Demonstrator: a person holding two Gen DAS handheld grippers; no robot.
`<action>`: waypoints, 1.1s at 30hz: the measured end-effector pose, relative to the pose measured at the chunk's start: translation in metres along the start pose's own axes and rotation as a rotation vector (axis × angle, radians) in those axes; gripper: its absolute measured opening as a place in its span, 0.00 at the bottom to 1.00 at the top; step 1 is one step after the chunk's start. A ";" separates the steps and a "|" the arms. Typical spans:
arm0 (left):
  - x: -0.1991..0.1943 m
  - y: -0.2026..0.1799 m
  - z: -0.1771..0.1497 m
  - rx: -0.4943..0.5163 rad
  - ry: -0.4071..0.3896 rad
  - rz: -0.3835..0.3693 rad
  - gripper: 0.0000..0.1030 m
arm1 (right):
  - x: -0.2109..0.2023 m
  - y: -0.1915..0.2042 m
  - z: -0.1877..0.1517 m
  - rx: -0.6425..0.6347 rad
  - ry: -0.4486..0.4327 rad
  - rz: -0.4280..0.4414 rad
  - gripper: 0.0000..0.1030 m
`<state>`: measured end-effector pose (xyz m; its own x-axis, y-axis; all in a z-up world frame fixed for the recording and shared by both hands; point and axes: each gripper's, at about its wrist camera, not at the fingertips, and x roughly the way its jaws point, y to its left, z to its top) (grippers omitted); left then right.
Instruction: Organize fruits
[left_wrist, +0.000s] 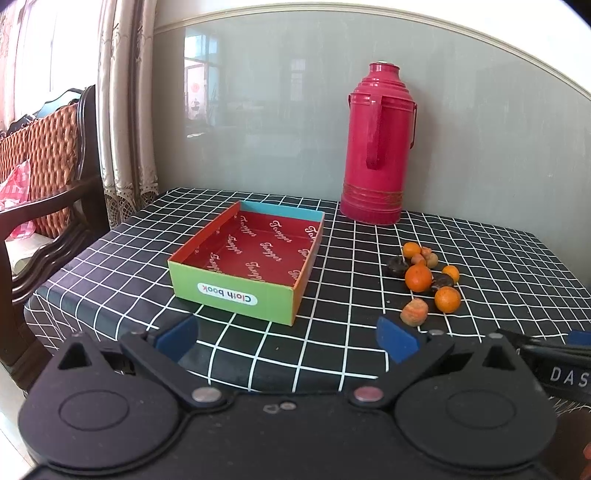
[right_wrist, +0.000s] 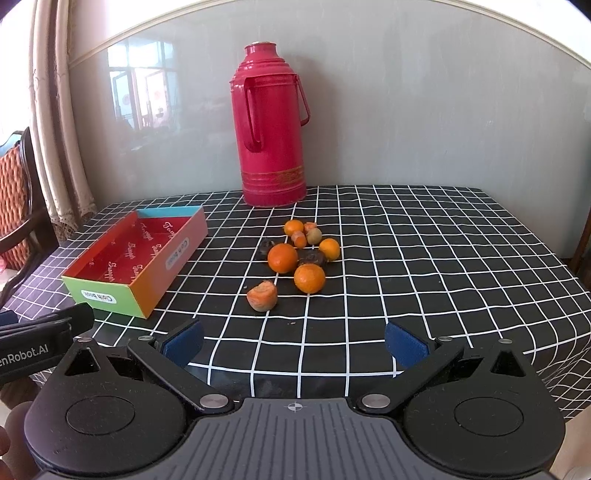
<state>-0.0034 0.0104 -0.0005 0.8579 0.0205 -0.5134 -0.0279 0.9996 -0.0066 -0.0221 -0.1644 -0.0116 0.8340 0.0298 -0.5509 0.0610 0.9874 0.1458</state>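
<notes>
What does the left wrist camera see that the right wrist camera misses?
Only the left view shows the pink plastic bag on the chair and the box's whole floor. Only the right view shows the table's far right side. Both share the red flask, the fruit pile, the box, and each other's claw edge; both the left claw and right claw are open and empty.
</notes>
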 end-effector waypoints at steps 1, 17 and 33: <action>0.000 0.000 0.000 -0.001 0.000 0.000 0.94 | 0.000 0.000 0.000 -0.001 0.001 0.001 1.00; 0.000 -0.001 0.000 0.000 -0.001 -0.005 0.94 | 0.000 0.000 -0.001 0.002 0.002 -0.005 1.00; 0.004 -0.012 0.004 0.045 -0.014 -0.026 0.94 | 0.001 -0.014 0.001 0.033 -0.013 -0.042 1.00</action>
<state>0.0025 -0.0014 0.0014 0.8652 -0.0056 -0.5013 0.0176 0.9997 0.0193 -0.0215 -0.1786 -0.0139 0.8373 -0.0142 -0.5465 0.1142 0.9821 0.1495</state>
